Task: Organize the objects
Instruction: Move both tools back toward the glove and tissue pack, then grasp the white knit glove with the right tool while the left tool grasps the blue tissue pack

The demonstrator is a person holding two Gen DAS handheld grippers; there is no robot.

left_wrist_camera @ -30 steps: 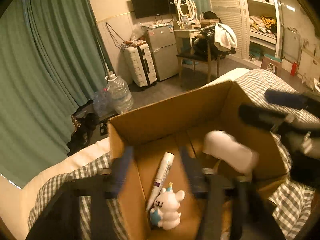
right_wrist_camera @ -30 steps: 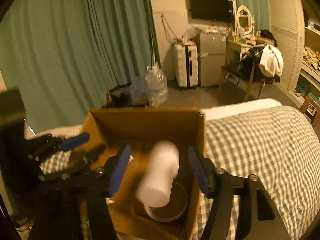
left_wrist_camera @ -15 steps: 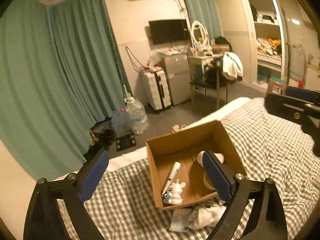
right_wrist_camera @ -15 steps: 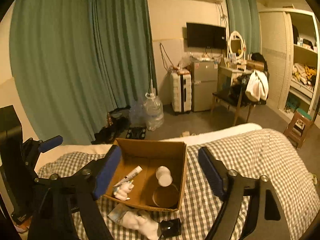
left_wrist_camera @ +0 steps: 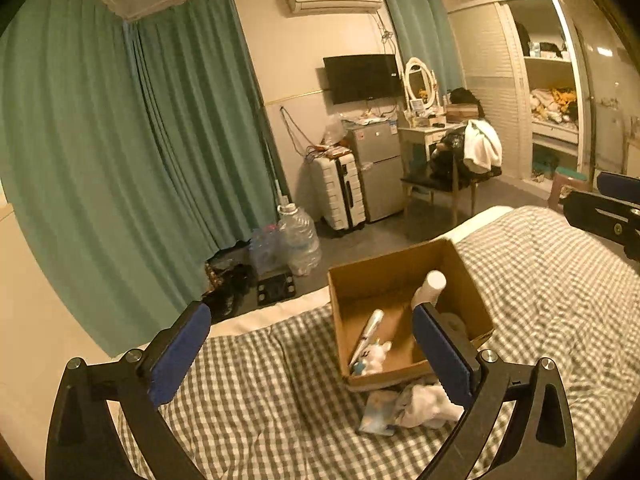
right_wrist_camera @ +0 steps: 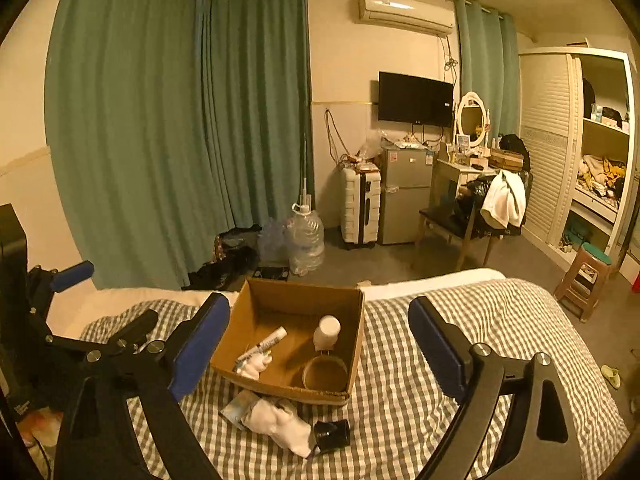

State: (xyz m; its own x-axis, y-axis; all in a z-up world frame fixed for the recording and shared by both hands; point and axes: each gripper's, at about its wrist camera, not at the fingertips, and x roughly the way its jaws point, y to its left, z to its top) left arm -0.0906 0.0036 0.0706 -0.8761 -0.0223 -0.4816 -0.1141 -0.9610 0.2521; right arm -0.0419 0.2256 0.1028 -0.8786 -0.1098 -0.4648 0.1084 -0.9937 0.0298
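An open cardboard box (left_wrist_camera: 392,268) (right_wrist_camera: 296,296) sits on the checked bed cover. In it are a white bottle (left_wrist_camera: 430,286) (right_wrist_camera: 327,330), a white tube (left_wrist_camera: 368,334) (right_wrist_camera: 264,346), a small white toy figure (left_wrist_camera: 374,356) (right_wrist_camera: 252,366) and a tape roll (right_wrist_camera: 324,374). My left gripper (left_wrist_camera: 310,320) hangs above and short of the box, its jaws opening, with nothing between them. My right gripper (right_wrist_camera: 318,308) is likewise drawn back, its jaws opening and empty. A white crumpled cloth (right_wrist_camera: 280,420) (left_wrist_camera: 424,404), a small packet (left_wrist_camera: 376,416) and a black cap-like piece (right_wrist_camera: 332,434) lie before the box.
The bed's far edge (right_wrist_camera: 432,282) drops to a grey floor with water jugs (right_wrist_camera: 306,240), a white suitcase (right_wrist_camera: 360,208), a small fridge (right_wrist_camera: 404,196), a chair with clothes (right_wrist_camera: 480,216) and a stool (right_wrist_camera: 586,280). Green curtains (right_wrist_camera: 180,120) hang behind.
Both grippers pulled back and up from the box and spread their jaws. The white bottle that was between the right jaws now stands in the box.
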